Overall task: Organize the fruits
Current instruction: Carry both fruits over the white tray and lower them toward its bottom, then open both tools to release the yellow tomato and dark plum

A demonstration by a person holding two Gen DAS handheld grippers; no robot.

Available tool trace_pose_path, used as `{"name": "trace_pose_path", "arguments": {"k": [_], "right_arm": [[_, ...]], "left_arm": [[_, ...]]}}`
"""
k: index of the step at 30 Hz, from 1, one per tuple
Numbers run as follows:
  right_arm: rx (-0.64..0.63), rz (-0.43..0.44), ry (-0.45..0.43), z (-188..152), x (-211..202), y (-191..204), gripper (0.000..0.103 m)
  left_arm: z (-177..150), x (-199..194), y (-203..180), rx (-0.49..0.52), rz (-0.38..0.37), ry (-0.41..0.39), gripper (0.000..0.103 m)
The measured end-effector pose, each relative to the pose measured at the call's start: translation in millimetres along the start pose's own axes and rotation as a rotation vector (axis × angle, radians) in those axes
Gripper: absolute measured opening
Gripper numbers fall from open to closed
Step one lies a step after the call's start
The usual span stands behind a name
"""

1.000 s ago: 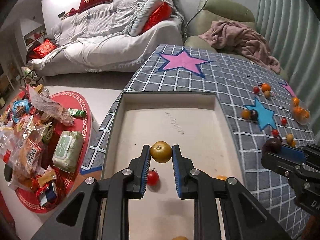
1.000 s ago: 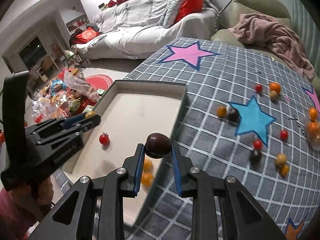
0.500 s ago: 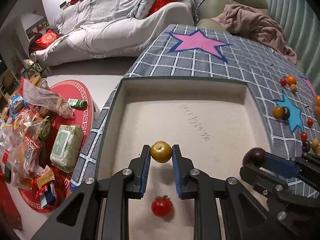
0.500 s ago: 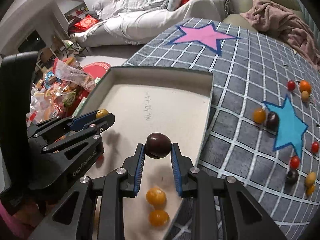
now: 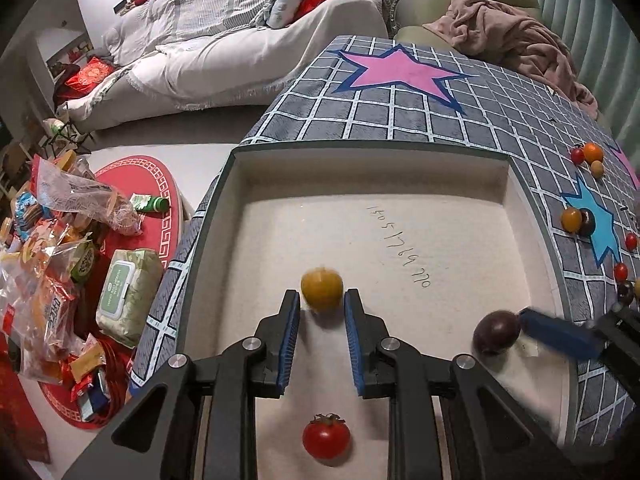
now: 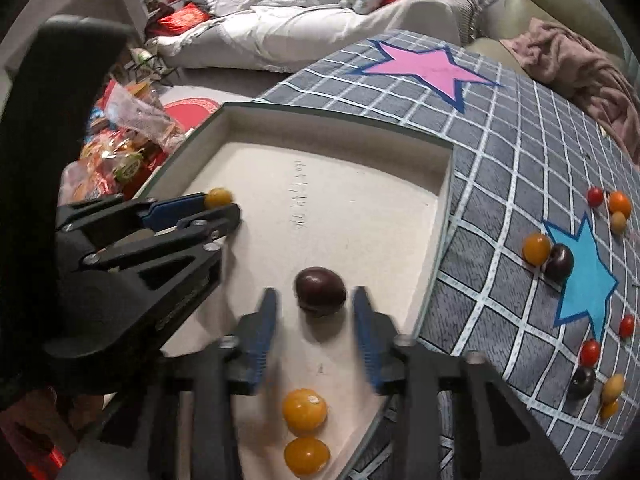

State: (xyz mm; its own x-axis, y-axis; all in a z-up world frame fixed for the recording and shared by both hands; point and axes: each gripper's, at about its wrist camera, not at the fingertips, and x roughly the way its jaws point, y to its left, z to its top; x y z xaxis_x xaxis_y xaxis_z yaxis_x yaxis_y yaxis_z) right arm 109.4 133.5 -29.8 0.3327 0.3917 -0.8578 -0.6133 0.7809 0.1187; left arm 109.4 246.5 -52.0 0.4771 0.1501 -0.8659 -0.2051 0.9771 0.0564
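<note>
L gripper [image 5: 322, 312] pinches round yellow fruit [image 5: 322, 289]. R gripper [image 6: 316, 312] jaws just opening, clear of glossy dark plum [image 6: 320, 291] over tray [image 6: 436, 216].

Your right gripper [image 6: 314, 312] is smeared by motion blur, its fingers just spreading off the dark plum [image 6: 320, 291]. In your left view its body runs off the right edge. The handwriting on the tray [image 5: 368, 168] floor stays unreadable. Far fruits by the blue star [image 6: 586, 276] are too small to name.
</note>
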Motion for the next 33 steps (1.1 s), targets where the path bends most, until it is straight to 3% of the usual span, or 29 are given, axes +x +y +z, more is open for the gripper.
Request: {"name": "trace_pose_path", "arguments": {"k": [1,3,18,19,20,22,25,29,33], "right_arm": [[-0.012,-0.002,-0.008,-1,-2,3,0.073],[-0.032,-0.019,-0.027,-2,-7,7,0.077],[0.017,-0.018,-0.091,-15,-56,-9,0.091],[0.033,-0.012,-0.093,-16,-59,-13,0.094],[0.054,-0.026,-0.098,-19,-63,-17,0.096],[0.093,-0.006,-0.113,-24,-71,-27,0.102],[0.148,0.020,-0.119,-33,-82,-43,0.102],[0.192,0.006,-0.112,-50,-92,-63,0.102],[0.236,-0.030,-0.085,-77,-101,-88,0.102]], "left_arm": [[-1,0,0,0.001,0.003,-0.001,0.024],[-2,-2,1,-0.004,0.003,-0.005,0.024],[-10,-32,5,-0.045,-0.067,-0.045,0.026],[-11,-34,5,-0.047,-0.082,-0.041,0.056],[-13,-36,5,-0.054,-0.086,-0.045,0.077],[-17,-45,10,-0.084,-0.072,-0.102,0.089],[-19,-50,12,-0.088,-0.088,-0.100,0.089],[-27,-56,3,-0.053,-0.049,-0.088,0.089],[-39,-60,-13,-0.017,-0.064,-0.054,0.089]]}}
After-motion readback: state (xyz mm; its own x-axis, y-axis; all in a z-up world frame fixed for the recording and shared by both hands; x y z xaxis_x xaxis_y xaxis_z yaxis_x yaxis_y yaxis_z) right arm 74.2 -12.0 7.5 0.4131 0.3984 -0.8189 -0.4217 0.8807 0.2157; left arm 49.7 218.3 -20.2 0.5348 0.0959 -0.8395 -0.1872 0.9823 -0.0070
